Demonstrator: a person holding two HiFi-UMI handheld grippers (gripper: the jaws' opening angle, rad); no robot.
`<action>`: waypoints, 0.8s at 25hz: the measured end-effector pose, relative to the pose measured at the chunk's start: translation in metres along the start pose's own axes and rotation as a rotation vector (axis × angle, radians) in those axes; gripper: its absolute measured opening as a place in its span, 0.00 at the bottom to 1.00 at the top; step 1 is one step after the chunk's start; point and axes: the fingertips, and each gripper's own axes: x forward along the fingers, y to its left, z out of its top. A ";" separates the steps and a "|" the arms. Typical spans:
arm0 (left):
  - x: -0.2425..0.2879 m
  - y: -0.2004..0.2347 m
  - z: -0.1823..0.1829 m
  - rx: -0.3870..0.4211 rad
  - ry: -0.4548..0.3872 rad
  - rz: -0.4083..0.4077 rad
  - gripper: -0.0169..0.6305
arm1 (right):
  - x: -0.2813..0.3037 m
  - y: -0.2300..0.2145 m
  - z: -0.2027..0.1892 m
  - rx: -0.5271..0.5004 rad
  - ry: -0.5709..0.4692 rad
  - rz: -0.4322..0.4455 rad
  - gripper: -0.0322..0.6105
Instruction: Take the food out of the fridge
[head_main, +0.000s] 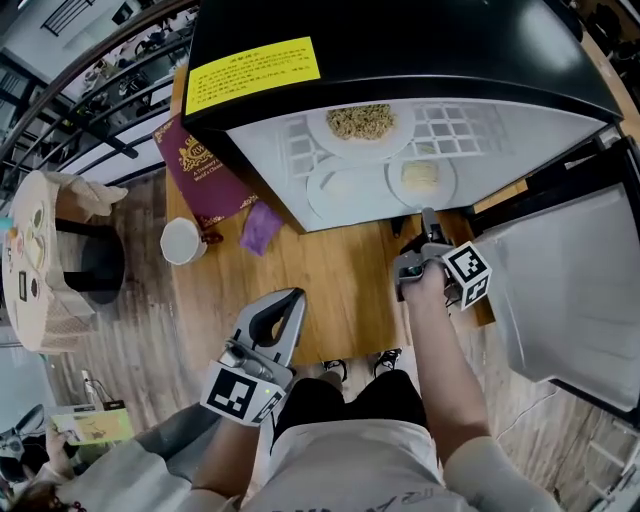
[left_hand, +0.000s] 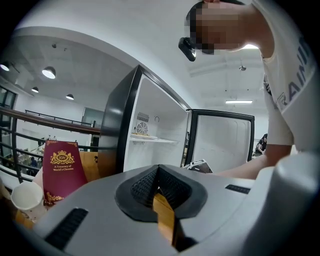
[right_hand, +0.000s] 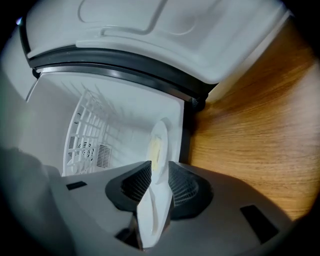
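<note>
"World's Classics" on red book (left_hand: 61, 170)

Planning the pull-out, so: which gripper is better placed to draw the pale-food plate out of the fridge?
Right. The right gripper grips that plate by its rim at the open fridge; the left gripper is shut and empty, back over the wooden table, away from the shelf.

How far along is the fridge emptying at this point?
Done: the fridge door stands open. No food is out on the wooden table yet. In hand: the right gripper is clamped on the rim of the plate of pale yellow food, at the shelf's front. Left: that plate, the noodle plate and a third white plate. The left gripper is shut, empty.
</note>
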 end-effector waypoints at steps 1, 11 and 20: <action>0.000 0.000 -0.001 -0.002 0.003 0.000 0.03 | 0.001 -0.001 0.001 0.005 -0.002 -0.005 0.23; 0.005 -0.005 -0.007 -0.015 0.010 -0.017 0.03 | 0.011 -0.002 0.004 0.019 0.006 -0.023 0.23; 0.004 -0.008 -0.011 -0.019 0.018 -0.021 0.03 | 0.020 -0.003 0.006 0.007 0.008 -0.033 0.20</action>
